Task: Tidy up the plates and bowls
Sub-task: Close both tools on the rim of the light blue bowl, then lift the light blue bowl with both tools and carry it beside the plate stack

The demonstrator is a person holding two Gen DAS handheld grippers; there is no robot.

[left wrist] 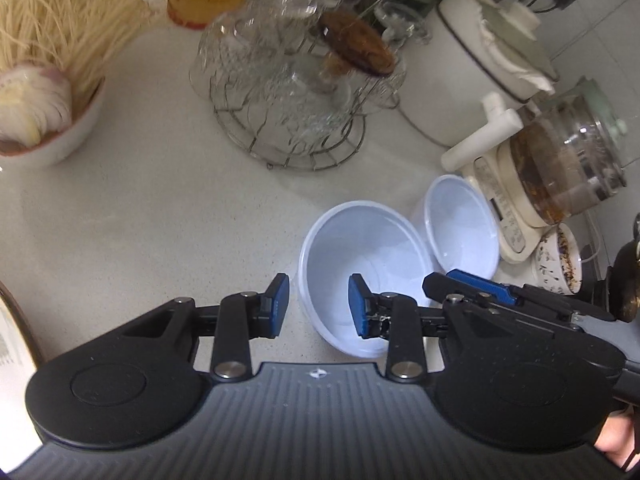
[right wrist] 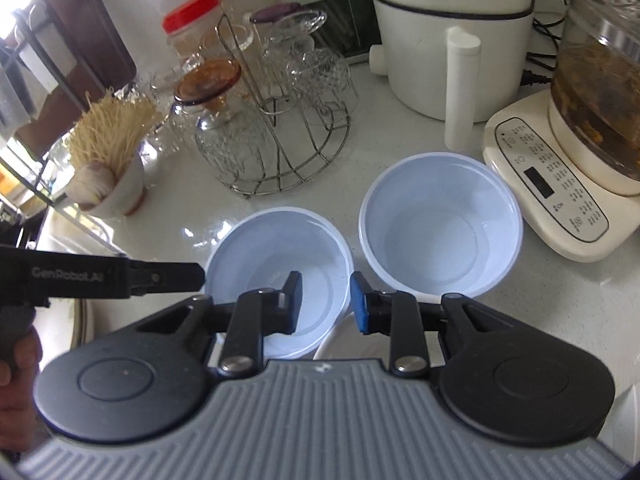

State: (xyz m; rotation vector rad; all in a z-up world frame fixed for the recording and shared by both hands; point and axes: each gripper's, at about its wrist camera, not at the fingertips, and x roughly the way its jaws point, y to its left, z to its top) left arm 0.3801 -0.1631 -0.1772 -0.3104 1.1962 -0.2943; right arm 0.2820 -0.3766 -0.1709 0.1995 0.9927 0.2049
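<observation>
step: grasping near bowl [right wrist: 276, 272] | left tongs [left wrist: 318, 306] and right tongs [right wrist: 325, 300] each straddle its rim, apart, not yet pinching | 2nd bowl [right wrist: 440, 228] just beyond on desk [left wrist: 160, 220] | next: clamp rim, lift, nest.

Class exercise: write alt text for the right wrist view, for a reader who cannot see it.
The right gripper hangs with jaws apart astride the near rim of a pale blue bowl on a white counter; a second blue bowl sits beside it. Behind stand a wire rack of glasses and a white cooker.
</observation>
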